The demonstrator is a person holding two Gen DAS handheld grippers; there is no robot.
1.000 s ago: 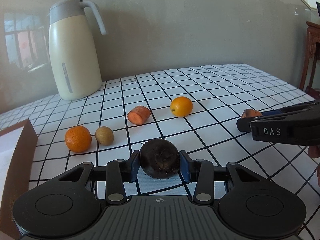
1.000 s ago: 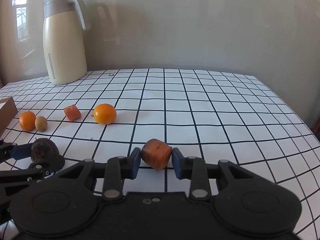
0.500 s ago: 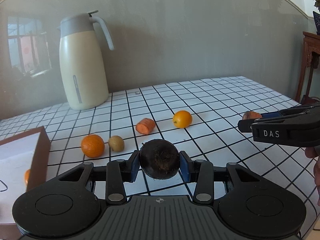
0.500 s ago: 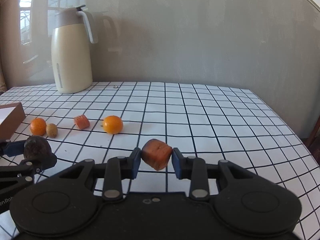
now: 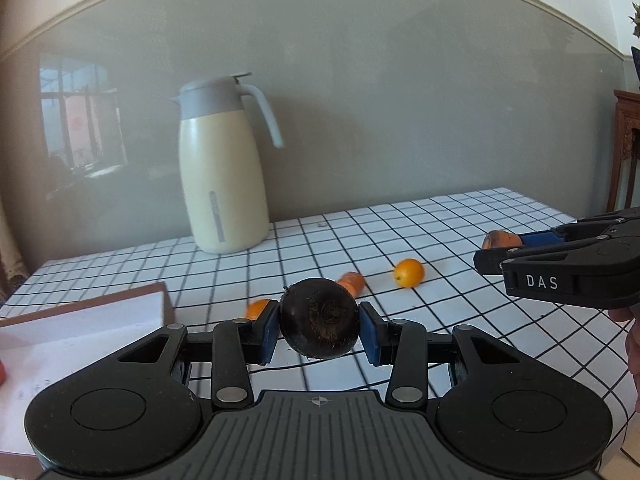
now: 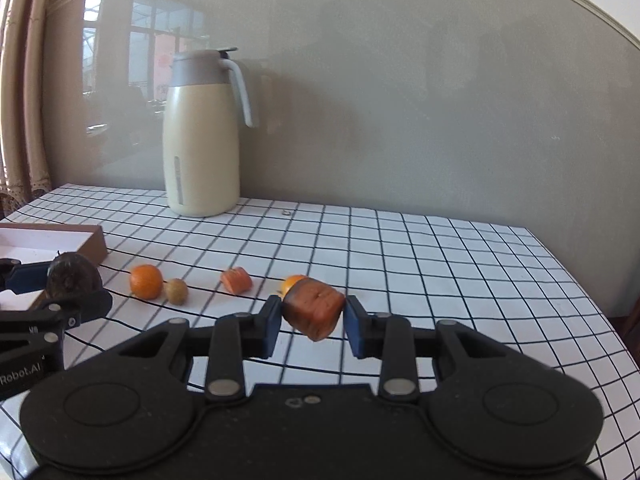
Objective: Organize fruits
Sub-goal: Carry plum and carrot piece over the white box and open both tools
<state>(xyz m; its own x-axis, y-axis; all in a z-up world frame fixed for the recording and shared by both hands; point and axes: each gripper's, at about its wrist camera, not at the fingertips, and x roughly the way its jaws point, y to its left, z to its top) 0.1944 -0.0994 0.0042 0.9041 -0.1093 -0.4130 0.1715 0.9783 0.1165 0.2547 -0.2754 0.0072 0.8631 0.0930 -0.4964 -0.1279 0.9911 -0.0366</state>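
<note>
Blue pads of my left hand-held gripper [image 5: 319,328] pinch a dark round fruit [image 5: 319,318] from both sides, clear of the table [image 5: 460,216]. My right hand-held gripper [image 6: 311,318] pinches a reddish-brown chunk [image 6: 314,307], also held off the surface, its cut face turned toward the lens. Neither has any slack that I can see — both pads press on what they carry.

What the next move turns on, as I judge it, is the open brown box [image 5: 90,320] with the white inside. It lies to the left of both hand-held grippers, near the table's left edge. In the left wrist view its near corner sits just left of my left fingers; in the right wrist view the box is well off to the left, beyond my left hand-held gripper. So my left hand is plainly the nearer one, and the dark fruit should go first, with the right following across. The box's long axis I cannot tell, as only part of it shows.

Further out on the checked cloth lie an orange [image 6: 146,281], a small brownish fruit [image 6: 177,291] just beside it, a carrot piece [image 6: 236,280], and a second orange fruit [image 5: 408,273] apart to the right. They form a loose row across the table. Behind them, near the grey wall, stands a cream jug [image 5: 222,172] with a grey lid, upright.
</note>
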